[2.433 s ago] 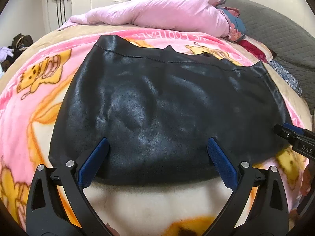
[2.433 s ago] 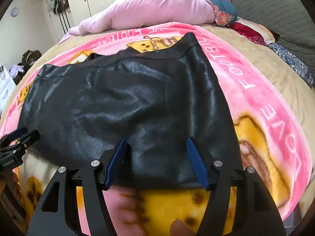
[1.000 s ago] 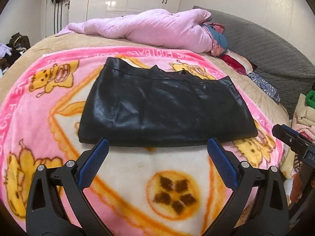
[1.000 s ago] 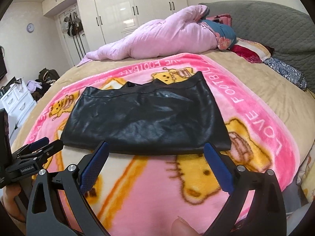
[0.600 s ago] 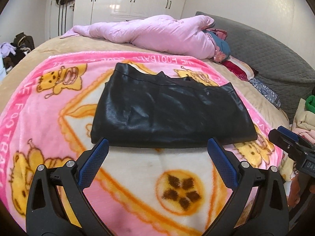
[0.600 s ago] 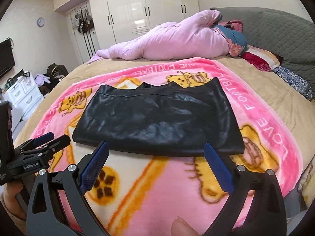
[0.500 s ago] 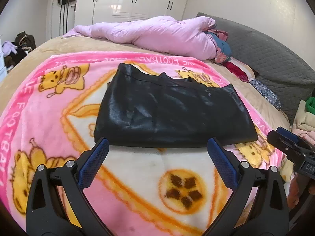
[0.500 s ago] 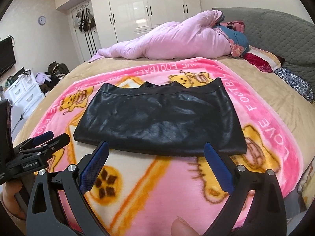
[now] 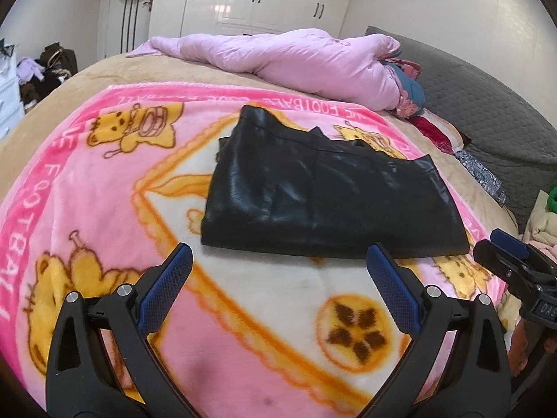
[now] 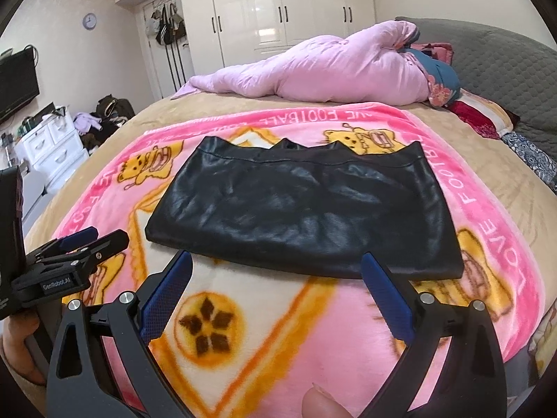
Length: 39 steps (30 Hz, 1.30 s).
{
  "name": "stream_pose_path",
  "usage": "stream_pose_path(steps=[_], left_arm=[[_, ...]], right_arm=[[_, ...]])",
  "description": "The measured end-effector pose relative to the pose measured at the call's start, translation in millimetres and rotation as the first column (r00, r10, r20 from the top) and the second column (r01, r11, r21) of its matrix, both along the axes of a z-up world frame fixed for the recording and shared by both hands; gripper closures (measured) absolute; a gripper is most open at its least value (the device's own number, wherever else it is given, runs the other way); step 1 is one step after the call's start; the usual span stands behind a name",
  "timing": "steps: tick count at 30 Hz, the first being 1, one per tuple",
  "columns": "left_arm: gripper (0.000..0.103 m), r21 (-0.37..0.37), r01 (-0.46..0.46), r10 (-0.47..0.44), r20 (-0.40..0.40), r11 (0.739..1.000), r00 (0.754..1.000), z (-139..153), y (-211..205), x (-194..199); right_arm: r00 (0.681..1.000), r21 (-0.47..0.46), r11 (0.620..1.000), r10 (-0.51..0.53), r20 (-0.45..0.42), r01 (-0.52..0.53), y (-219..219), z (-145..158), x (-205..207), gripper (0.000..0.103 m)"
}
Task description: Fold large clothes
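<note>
One black leather-look garment (image 10: 303, 212) lies folded flat into a wide rectangle in the middle of the bed, shiny and a bit crinkly, with a stitched band along its far edge and little points of fabric poking out behind it. It sits on a fuzzy pink fleece blanket (image 10: 487, 209) printed with yellow cartoon bears, an orange border and white lettering. Under that is a tan bedspread (image 10: 174, 111).

Two grippers are in play, both spread wide and holding nothing. The left gripper (image 9: 278, 271) hangs just short of the garment's near edge, its matte black arms tipped with textured blue pads (image 9: 163, 289). The right gripper (image 10: 276, 278) is in the same spot on its side.

Behind the garment is one puffy pink quilt (image 10: 327, 69) bunched in a long lump, and a grey quilted headboard (image 10: 504, 66) on the right. White glossy wardrobe doors (image 10: 278, 7) line the back wall.
</note>
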<state>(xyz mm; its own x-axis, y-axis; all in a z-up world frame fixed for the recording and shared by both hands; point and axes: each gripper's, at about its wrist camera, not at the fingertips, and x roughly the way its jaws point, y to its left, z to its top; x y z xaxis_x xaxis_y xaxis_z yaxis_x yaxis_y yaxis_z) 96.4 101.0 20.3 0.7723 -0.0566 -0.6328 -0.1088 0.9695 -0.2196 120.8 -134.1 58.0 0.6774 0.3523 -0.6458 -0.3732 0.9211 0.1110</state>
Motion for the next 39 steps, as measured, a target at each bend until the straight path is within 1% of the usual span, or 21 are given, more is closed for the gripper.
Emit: stream_pose_path(steps=[9,17,20,21,24,25,26,27,29,31,33,35,37,39], left_arm=[[0.009,-0.05,-0.038,0.037,-0.027,0.998,0.999,-15,21,4],[0.009,-0.096,-0.073,0.067,-0.057,0.993,0.996,-32,40,16],[0.009,-0.171,-0.076,0.064,-0.074,0.982,0.995,-41,49,24],[0.009,-0.209,-0.076,0.06,-0.08,0.975,0.995,-45,53,28],[0.009,-0.271,-0.068,0.046,-0.088,0.96,0.995,-54,59,42],[0.009,-0.29,-0.067,0.041,-0.093,0.955,0.995,-58,61,49],[0.01,-0.31,-0.062,0.034,-0.094,0.949,0.995,-61,62,55],[0.01,-0.325,-0.062,0.03,-0.103,0.944,0.994,-65,63,61],[0.009,-0.352,-0.063,0.02,-0.125,0.934,0.992,-72,65,74],[0.01,-0.355,-0.084,0.033,-0.145,0.931,0.989,-77,67,87],[0.01,-0.354,-0.092,0.039,-0.155,0.931,0.987,-82,69,96],[0.01,-0.354,-0.101,0.045,-0.165,0.93,0.985,-88,70,107],[0.01,-0.349,-0.108,0.048,-0.175,0.931,0.983,-92,70,115],[0.009,-0.344,-0.111,0.054,-0.17,0.932,0.984,-93,69,122]], right_arm=[[0.999,-0.034,0.999,0.034,-0.02,-0.034,24,-13,7,0.006],[0.998,-0.046,0.998,0.041,-0.037,-0.043,35,-25,18,0.006],[0.998,-0.05,0.998,0.04,-0.047,-0.042,37,-30,25,0.006],[0.998,-0.051,0.998,0.037,-0.048,-0.04,37,-32,27,0.006],[0.998,-0.05,0.999,0.013,-0.054,-0.015,33,-37,37,0.009],[0.998,-0.046,0.999,0.003,-0.059,-0.005,31,-39,41,0.019],[0.997,-0.038,0.999,-0.003,-0.076,0.0,28,-42,47,0.035],[0.996,-0.031,1.0,-0.005,-0.089,0.003,26,-44,51,0.042],[0.993,-0.028,1.0,-0.017,-0.119,0.013,23,-50,63,0.067],[0.991,-0.024,0.999,-0.025,-0.129,0.022,21,-54,70,0.076],[0.989,-0.018,0.999,-0.035,-0.144,0.033,18,-58,78,0.079],[0.988,-0.017,0.999,-0.036,-0.148,0.034,17,-61,84,0.086],[0.988,-0.022,0.999,-0.027,-0.151,0.024,19,-63,89,0.09],[0.987,-0.027,0.999,-0.023,-0.156,0.019,22,-66,96,0.091]])
